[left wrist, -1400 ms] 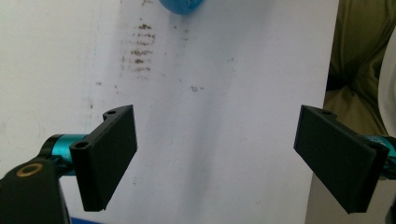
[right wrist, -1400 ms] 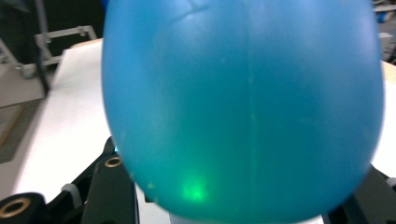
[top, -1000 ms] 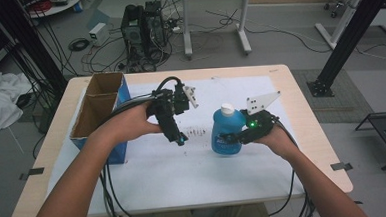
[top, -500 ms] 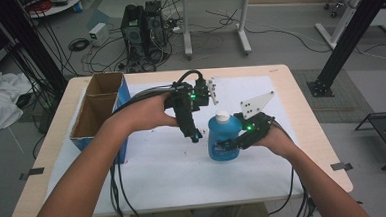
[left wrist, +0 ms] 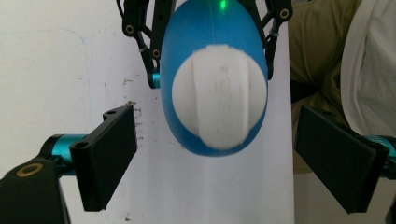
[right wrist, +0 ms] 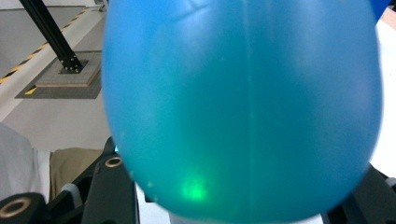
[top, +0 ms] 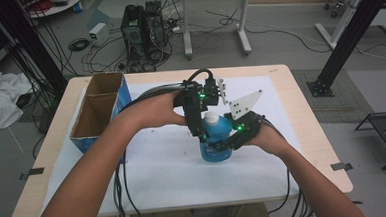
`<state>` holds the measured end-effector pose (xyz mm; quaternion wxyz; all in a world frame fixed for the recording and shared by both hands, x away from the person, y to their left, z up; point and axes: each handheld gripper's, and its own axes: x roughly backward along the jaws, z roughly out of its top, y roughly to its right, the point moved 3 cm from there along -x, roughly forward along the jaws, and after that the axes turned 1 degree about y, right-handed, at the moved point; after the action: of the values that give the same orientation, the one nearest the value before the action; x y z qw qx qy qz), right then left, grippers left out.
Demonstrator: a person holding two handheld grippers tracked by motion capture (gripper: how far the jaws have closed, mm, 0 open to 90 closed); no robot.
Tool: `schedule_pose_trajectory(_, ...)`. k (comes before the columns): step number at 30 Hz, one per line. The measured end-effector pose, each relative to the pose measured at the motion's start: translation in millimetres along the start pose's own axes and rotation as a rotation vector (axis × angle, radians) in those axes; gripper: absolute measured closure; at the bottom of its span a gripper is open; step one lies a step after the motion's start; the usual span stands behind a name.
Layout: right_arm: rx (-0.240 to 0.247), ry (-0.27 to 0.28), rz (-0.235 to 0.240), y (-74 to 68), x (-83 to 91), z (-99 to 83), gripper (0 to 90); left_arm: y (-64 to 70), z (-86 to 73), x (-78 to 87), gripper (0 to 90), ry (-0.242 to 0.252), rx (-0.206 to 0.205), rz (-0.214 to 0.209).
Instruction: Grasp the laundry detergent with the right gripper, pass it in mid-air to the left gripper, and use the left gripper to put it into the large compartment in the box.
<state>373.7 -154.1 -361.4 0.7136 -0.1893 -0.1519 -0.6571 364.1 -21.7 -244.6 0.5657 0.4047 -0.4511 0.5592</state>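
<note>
A blue bottle (top: 215, 143) of smooth, glossy plastic stands upright near the middle of the table (top: 301, 118), on a white sheet (top: 159, 175) that covers most of the pale wooden top. Its body is rounded and egg-shaped in outline, and it carries a white, ribbed round cap (left wrist: 219, 103) on top.

The right tool (top: 229, 142) comes in from the right and near side, with the forearm angled across the table and the hand low behind it. Its black jaws sit on either side of the bottle's body and seem to pinch it, though the close view from that tool is mostly blue plastic and shows little of the contact.

The left tool (top: 200, 130) reaches in from the left, the wrist bent so that it points down over the bottle. Its flat black jaws are spread wide, one on each side of the cap and clear of it.

An open cardboard box (top: 98, 111) with blue outer sides stands at the left edge of the table, well apart from the bottle.
</note>
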Motion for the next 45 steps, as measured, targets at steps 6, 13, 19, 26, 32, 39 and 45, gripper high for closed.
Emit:
schedule_pose_trajectory(6,0.022,-0.031,-0.001,0.8,-9.0,1.2,43.7,2.3,1.2,-1.4,13.3,-0.008,0.018,-0.007)
schedule_pose_trajectory(13,0.033,-0.028,-0.002,2.3,-14.4,4.3,43.6,2.1,5.4,-6.9,13.3,-0.015,0.021,-0.011)
schedule_pose_trajectory(19,0.034,-0.039,-0.003,1.6,-16.0,6.7,43.6,0.1,4.9,-12.1,13.3,-0.041,0.034,-0.006)
schedule_pose_trajectory(26,0.021,-0.045,0.01,0.4,-17.5,7.6,43.6,1.8,5.1,-22.1,13.3,-0.046,0.035,-0.023)
schedule_pose_trajectory(32,0.011,-0.047,-0.007,-0.1,-17.4,8.7,43.6,2.5,4.1,-28.8,13.3,-0.044,0.037,-0.027)
schedule_pose_trajectory(39,0.012,-0.039,-0.011,0.4,-17.1,8.9,43.6,2.5,2.8,-31.0,13.3,-0.048,0.039,-0.02)
schedule_pose_trajectory(45,-0.001,-0.049,-0.005,-0.3,-16.8,8.6,43.6,2.1,2.4,-32.1,13.5,-0.054,0.039,-0.009)
